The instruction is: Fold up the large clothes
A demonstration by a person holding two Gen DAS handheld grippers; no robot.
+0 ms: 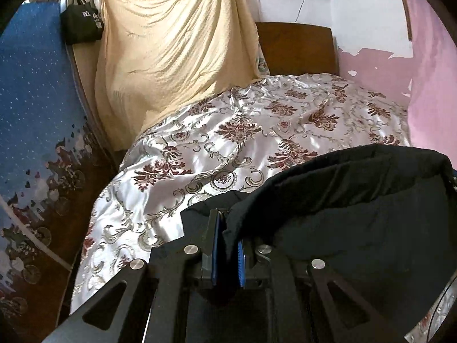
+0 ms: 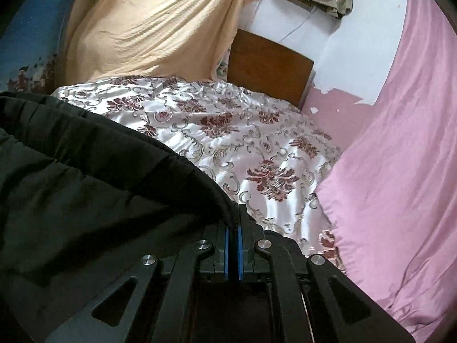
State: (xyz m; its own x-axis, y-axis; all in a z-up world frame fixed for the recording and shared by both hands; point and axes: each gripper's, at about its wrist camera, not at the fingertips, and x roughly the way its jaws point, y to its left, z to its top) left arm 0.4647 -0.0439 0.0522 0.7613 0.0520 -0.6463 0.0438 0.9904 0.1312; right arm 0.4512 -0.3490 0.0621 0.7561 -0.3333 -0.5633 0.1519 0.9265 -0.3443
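Note:
A large black garment (image 1: 357, 214) hangs between my two grippers above a bed with a shiny white floral cover (image 1: 228, 143). My left gripper (image 1: 227, 228) is shut on the garment's left edge, cloth pinched between its blue pads. In the right wrist view the same black garment (image 2: 85, 185) stretches off to the left, and my right gripper (image 2: 234, 223) is shut on its right edge. The floral cover (image 2: 228, 131) lies beyond. The garment's lower part is hidden below both views.
A cream cloth (image 1: 171, 43) hangs at the back left, with a black bag (image 1: 82, 23) beside it. A brown headboard (image 2: 268, 65) stands at the far end. A pink sheet (image 2: 400, 143) covers the right side. A blue patterned cloth (image 1: 37, 100) is on the left.

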